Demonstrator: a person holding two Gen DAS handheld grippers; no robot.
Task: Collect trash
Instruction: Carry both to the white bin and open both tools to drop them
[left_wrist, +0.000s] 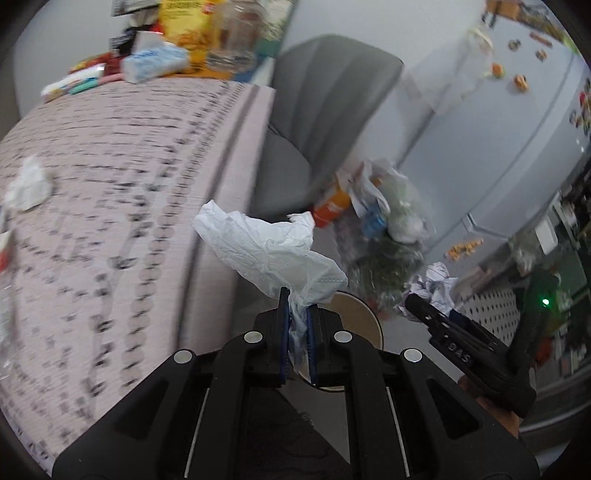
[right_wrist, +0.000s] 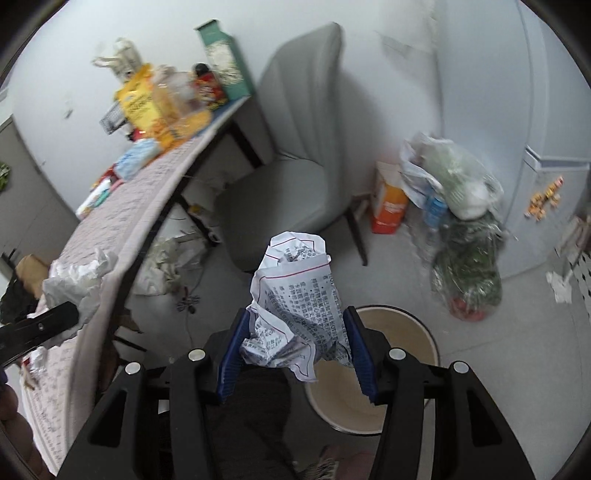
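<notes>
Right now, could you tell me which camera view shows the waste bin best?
The right wrist view: the waste bin shows its open rim and inside below the printed paper. The left wrist view shows only a sliver behind the tissue.

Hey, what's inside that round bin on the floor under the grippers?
The bin shows only bare beige inner wall. The printed paper held in the right gripper and the gripper body hide its bottom, so contents there cannot be seen.

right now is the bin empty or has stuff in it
Looks empty: the bin's visible inner wall and floor are bare, though the right tool and its paper hide part.
</notes>
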